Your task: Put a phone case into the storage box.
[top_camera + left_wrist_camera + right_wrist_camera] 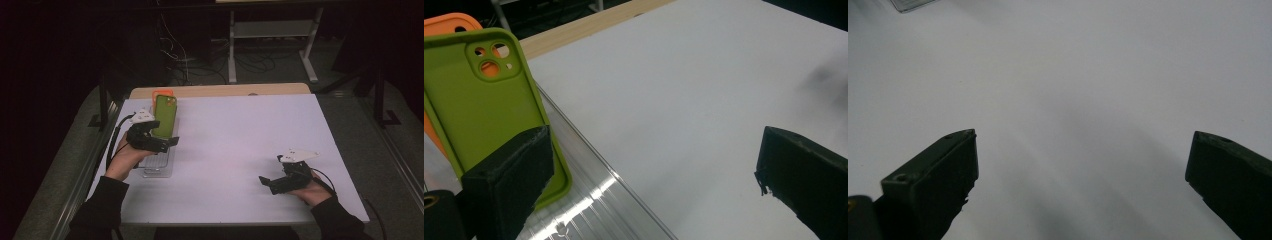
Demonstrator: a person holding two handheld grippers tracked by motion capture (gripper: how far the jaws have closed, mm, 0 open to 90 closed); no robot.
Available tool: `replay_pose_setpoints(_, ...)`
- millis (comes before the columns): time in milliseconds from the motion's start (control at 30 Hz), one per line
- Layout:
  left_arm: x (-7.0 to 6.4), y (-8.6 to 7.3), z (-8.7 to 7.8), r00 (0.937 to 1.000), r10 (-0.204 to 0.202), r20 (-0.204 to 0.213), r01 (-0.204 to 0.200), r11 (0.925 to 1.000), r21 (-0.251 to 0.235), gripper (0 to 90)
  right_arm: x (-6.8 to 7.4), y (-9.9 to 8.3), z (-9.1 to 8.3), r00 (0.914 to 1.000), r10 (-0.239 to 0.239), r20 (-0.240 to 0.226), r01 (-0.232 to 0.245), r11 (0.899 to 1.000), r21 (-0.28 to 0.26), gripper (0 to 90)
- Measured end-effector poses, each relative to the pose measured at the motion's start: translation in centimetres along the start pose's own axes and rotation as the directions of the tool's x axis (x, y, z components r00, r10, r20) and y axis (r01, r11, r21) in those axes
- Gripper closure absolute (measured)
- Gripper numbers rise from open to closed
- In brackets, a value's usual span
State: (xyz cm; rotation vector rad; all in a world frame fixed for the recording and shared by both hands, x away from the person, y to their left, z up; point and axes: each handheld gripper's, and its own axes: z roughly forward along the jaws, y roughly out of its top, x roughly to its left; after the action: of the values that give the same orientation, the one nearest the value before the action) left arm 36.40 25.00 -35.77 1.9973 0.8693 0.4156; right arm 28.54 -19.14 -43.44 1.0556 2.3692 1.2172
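Approaching green silicone phone case (484, 105) on clear ribbed plastic tray (589, 200): left tongs (167, 142) released, straddle case edge squarely before clenching; right tongs (265, 181) released, idle over white worktop (240, 140).

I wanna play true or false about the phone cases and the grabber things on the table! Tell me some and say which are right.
1. The green phone case lies partly over an orange case. True.
2. The left gripper is shut tight. False: its jaws stand wide apart.
3. The right gripper holds a phone case. False: it is open, over bare white table.
4. The green case rests on a clear tray. True.
5. The tray sits on the person's right. False: it is on the left.
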Motion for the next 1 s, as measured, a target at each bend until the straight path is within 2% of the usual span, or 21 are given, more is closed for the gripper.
replay_pose_setpoints(100, -0.3, -0.3, -0.4, 1.0000, 0.008, 0.004, -0.008, 1.0000, 0.000, 1.8, 0.0, 0.1, 0.0, 0.9999, -0.010, 0.004, 0.010, 1.000, -0.007, 0.0)
replay_pose_setpoints(167, -0.5, -0.5, -0.7, 0.9999, -0.003, 0.010, 0.003, 1.0000, -0.006, 1.8, 0.0, 0.1, 0.0, 0.9999, -0.014, 0.003, 0.014, 1.000, -0.009, 0.0)
replay_pose_setpoints(367, -1.3, -1.2, -1.2, 0.9987, -0.011, 0.050, 0.012, 0.9998, -0.016, 1.8, -0.1, 0.2, -0.2, 0.9999, -0.007, 0.007, 0.007, 1.000, -0.010, 0.0)
replay_pose_setpoints(433, -1.6, -1.5, -1.3, 0.9985, 0.005, 0.054, -0.004, 1.0000, -0.008, 1.7, -0.1, 0.3, -0.4, 1.0000, 0.000, 0.006, 0.000, 1.000, -0.012, 0.0)
replay_pose_setpoints(500, -1.9, -1.6, -1.3, 0.9978, -0.002, 0.066, 0.002, 1.0000, -0.009, 1.7, -0.2, 0.3, -0.5, 1.0000, -0.004, 0.008, 0.004, 1.000, -0.015, 0.0)
replay_pose_setpoints(667, -2.3, -2.0, -1.4, 0.9966, 0.014, 0.081, -0.013, 0.9999, -0.010, 1.7, -0.3, 0.6, -0.9, 1.0000, 0.002, 0.009, -0.002, 1.000, -0.020, 0.0)
replay_pose_setpoints(1000, -2.7, -3.3, -2.1, 0.9942, 0.015, 0.107, -0.012, 0.9994, -0.032, 1.7, -0.2, 1.6, -1.7, 0.9998, 0.008, -0.017, -0.009, 0.999, -0.045, 0.0)
